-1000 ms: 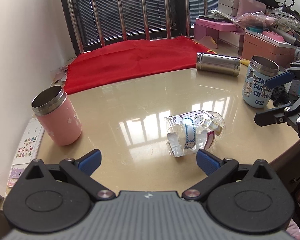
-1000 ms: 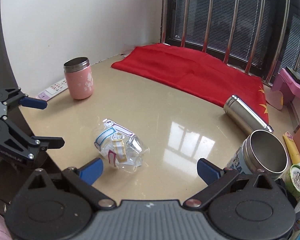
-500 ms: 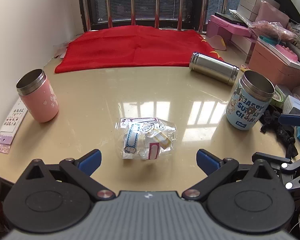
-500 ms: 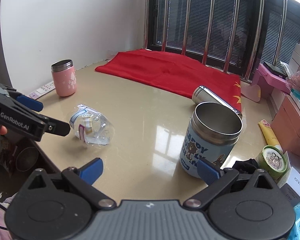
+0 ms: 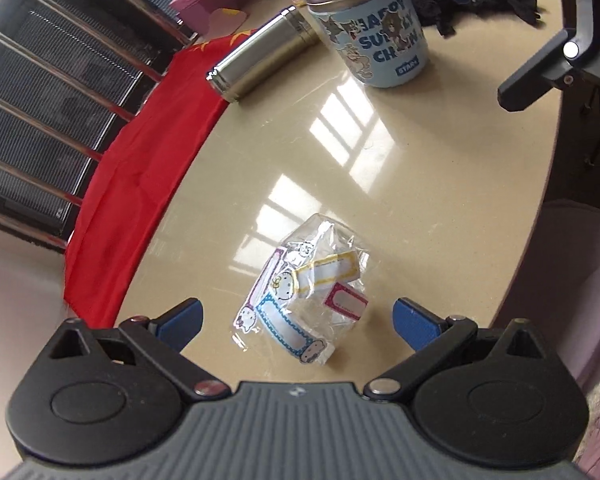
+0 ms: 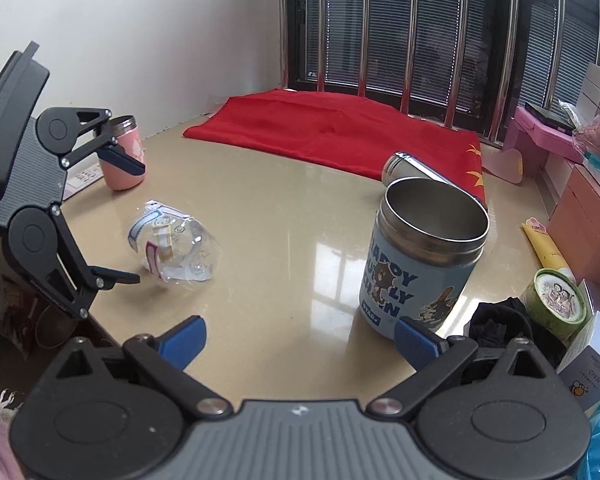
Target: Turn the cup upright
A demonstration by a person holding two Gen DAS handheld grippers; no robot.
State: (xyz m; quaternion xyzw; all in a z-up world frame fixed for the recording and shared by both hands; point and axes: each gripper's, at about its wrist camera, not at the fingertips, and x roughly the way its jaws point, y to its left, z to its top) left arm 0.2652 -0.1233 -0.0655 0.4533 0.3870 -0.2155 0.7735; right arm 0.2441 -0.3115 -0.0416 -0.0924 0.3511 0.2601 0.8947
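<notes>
A clear plastic cup with cartoon stickers (image 5: 308, 292) lies on its side on the beige table (image 5: 420, 184). My left gripper (image 5: 296, 320) is open, tilted over, with the cup between and just beyond its blue fingertips. In the right wrist view the cup (image 6: 172, 248) lies at the left, between the left gripper's open fingers (image 6: 116, 276). My right gripper (image 6: 296, 340) is open and empty, near the table's front edge, next to a blue cartoon mug.
A blue steel mug (image 6: 424, 256) stands upright at the right. A steel flask (image 5: 260, 60) lies on its side by a red cloth (image 6: 340, 132). A pink mug (image 6: 124, 156) stands at the far left. Boxes and clutter (image 6: 560, 292) crowd the right edge.
My left gripper has rolled sideways and closed in on the lying cup, which now sits between its fingertips. My right gripper has moved a little nearer the blue mug.
</notes>
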